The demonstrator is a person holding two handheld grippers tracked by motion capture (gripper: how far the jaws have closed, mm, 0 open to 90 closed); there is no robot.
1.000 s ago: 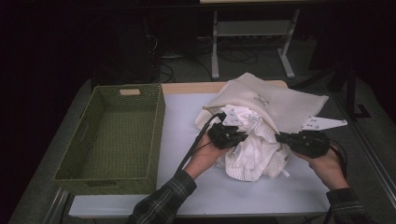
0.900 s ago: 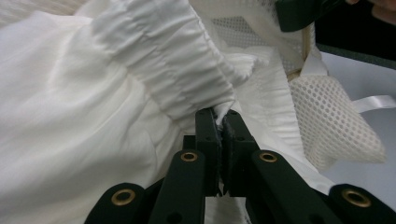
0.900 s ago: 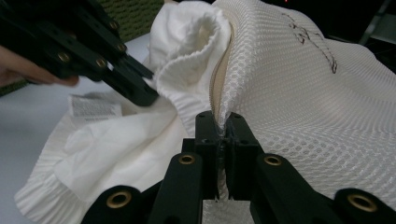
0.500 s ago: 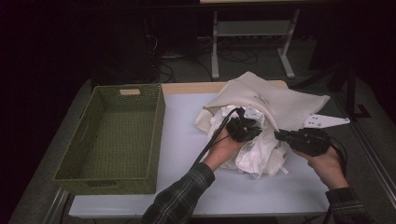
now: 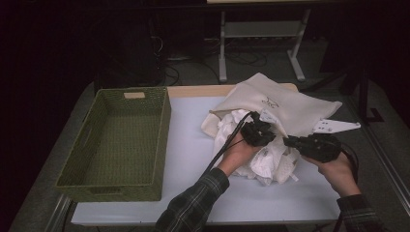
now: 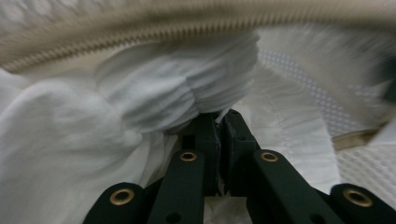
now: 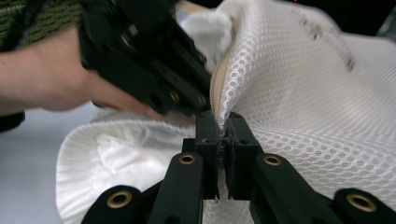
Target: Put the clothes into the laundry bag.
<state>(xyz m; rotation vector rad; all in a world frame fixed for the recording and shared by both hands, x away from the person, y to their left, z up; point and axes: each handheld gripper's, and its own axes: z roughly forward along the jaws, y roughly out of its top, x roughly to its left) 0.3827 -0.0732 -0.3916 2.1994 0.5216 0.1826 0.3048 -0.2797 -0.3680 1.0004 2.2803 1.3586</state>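
Note:
A beige mesh laundry bag [image 5: 285, 104] lies at the right of the table with a white garment [image 5: 270, 159] spilling from its open mouth. My left gripper [image 5: 263, 126] is at the mouth, shut on a bunched fold of the white garment [image 6: 154, 93], just under the bag's zipper [image 6: 140, 32]. My right gripper [image 5: 289, 141] is close to its right, shut on the zippered edge of the mesh bag [image 7: 303, 93] and holding it raised. In the right gripper view the left gripper [image 7: 144, 51] and its hand show just beyond my right gripper [image 7: 219, 126].
A green woven basket [image 5: 164, 121] stands empty on the left half of the white table [image 5: 188, 145]. Beyond the table's far edge are a metal stand [image 5: 222, 43] and cables on the dark floor.
My left gripper has moved up and to the right with the white garment, from the pile's front into the bag's mouth. The right gripper has stayed put on the bag's edge.

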